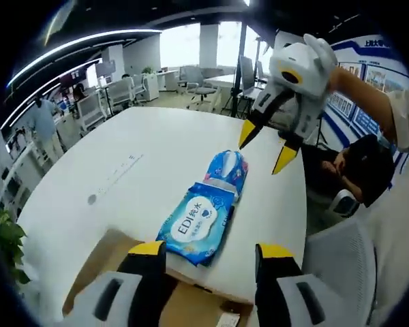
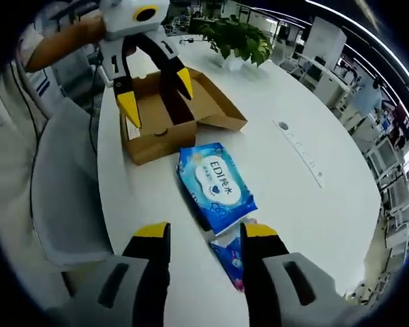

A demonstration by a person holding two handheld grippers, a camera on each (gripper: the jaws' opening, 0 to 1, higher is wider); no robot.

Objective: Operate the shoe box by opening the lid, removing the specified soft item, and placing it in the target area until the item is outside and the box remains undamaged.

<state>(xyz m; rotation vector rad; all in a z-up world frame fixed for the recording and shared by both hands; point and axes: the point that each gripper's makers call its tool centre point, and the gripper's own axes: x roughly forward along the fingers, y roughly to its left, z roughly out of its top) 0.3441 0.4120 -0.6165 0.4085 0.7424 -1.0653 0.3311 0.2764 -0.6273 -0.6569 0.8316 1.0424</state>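
Note:
A blue pack of wet wipes (image 1: pixel 199 222) (image 2: pixel 216 182) lies flat on the white table (image 1: pixel 123 177), just beyond the brown cardboard shoe box (image 2: pixel 170 112) (image 1: pixel 105 262), whose lid stands open. A second, smaller blue packet (image 1: pixel 228 167) (image 2: pixel 230 257) lies touching the far end of the first. My left gripper (image 1: pixel 208 251) hovers open over the box's edge, nothing between its jaws; it also appears above the box as the left gripper (image 2: pixel 155 92). My right gripper (image 2: pixel 198 233) is open just short of the small packet, seen from the other side as the right gripper (image 1: pixel 266 146).
A potted green plant (image 2: pixel 240 37) stands on the table behind the box. A grey chair back (image 2: pixel 61 197) sits at the table's edge by the person's side. Office desks and chairs (image 1: pixel 109 95) fill the background. A thin cable or strip (image 2: pixel 300 150) lies across the table.

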